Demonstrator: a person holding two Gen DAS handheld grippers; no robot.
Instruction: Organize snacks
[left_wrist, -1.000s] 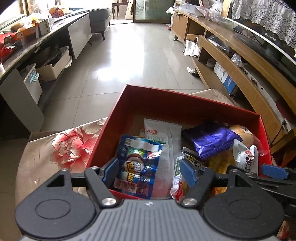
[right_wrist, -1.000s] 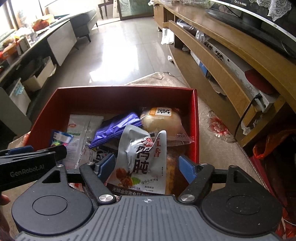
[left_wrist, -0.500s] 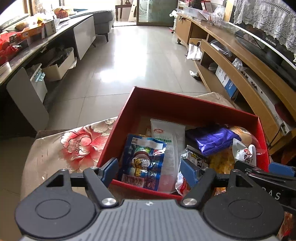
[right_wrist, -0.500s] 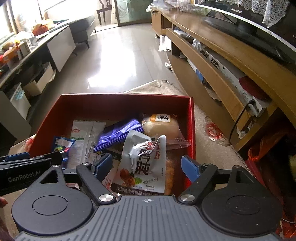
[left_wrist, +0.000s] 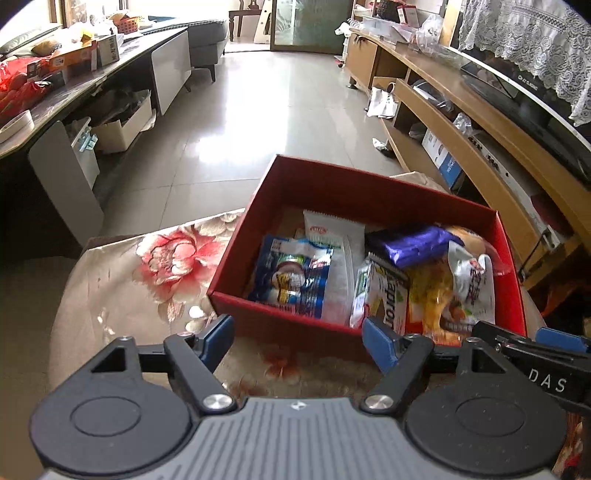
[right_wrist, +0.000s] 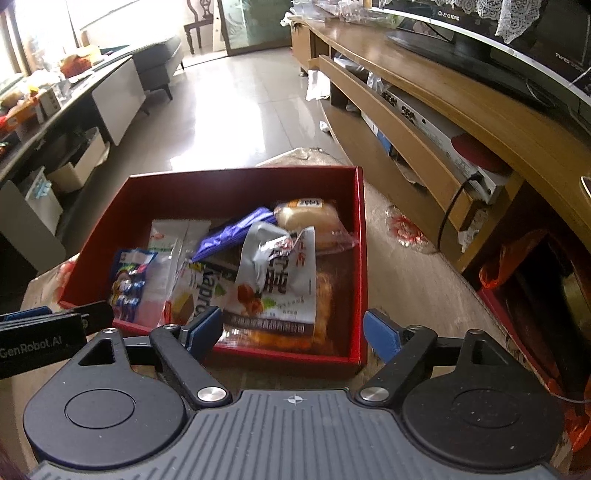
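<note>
I see the red box (left_wrist: 388, 192) open on top, so I can reach in from above, but snack packets crowd its floor; only the far strip under the back wall lies bare. Its near wall stands just ahead of my left gripper (left_wrist: 299, 341) and right gripper (right_wrist: 291, 332), both opening with nothing between the jaws. Left of the box the floral cloth (left_wrist: 129, 295) lies bare. On the right, the wooden TV cabinet (right_wrist: 461, 122) hems that side.
</note>
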